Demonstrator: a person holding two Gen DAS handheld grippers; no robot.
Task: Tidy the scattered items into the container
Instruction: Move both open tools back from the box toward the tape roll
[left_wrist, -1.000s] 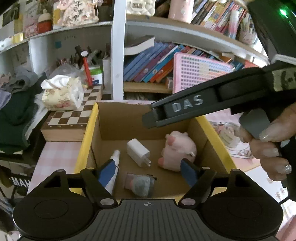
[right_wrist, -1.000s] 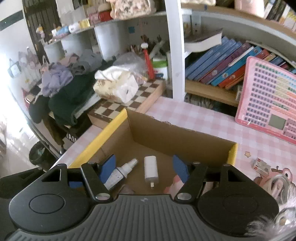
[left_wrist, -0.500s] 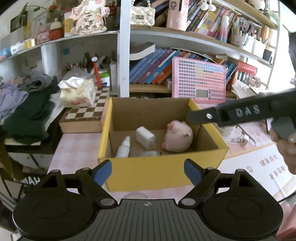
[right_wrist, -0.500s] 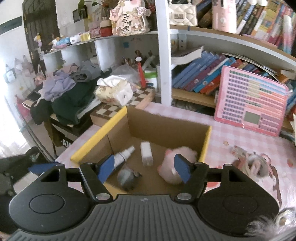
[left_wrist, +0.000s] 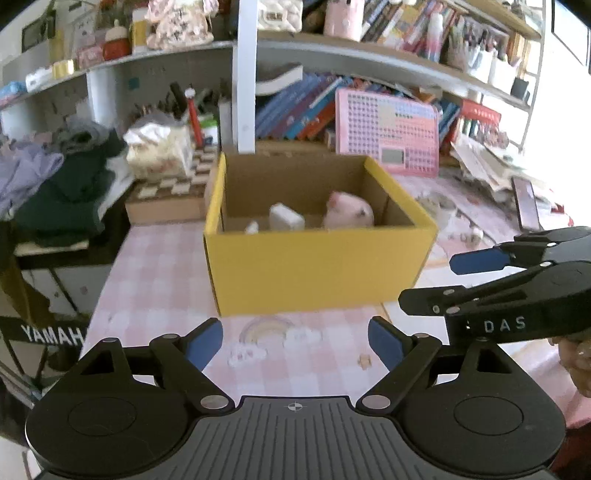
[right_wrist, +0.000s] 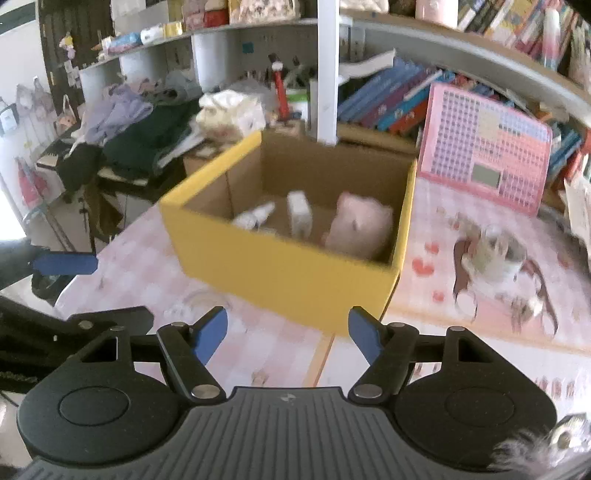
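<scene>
Behind the yellow-walled cardboard box (left_wrist: 317, 266) on the pink checked table (left_wrist: 159, 273), your left gripper (left_wrist: 295, 341) and right gripper (right_wrist: 288, 334) have pulled back, jaws just widening and empty, leaving the soft pink plush (right_wrist: 356, 225), hard white charger (right_wrist: 299, 212) and spray bottle (right_wrist: 255, 216) inside.

spray bottle (left_wrist: 252, 227) mostly hidden, blurred

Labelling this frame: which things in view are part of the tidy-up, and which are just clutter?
Job: yellow box; inside it a pink plush toy, white charger, small bottle.

Clutter: pink keyboard toy, books, tissue box, chessboard, heap of clothes.
</scene>
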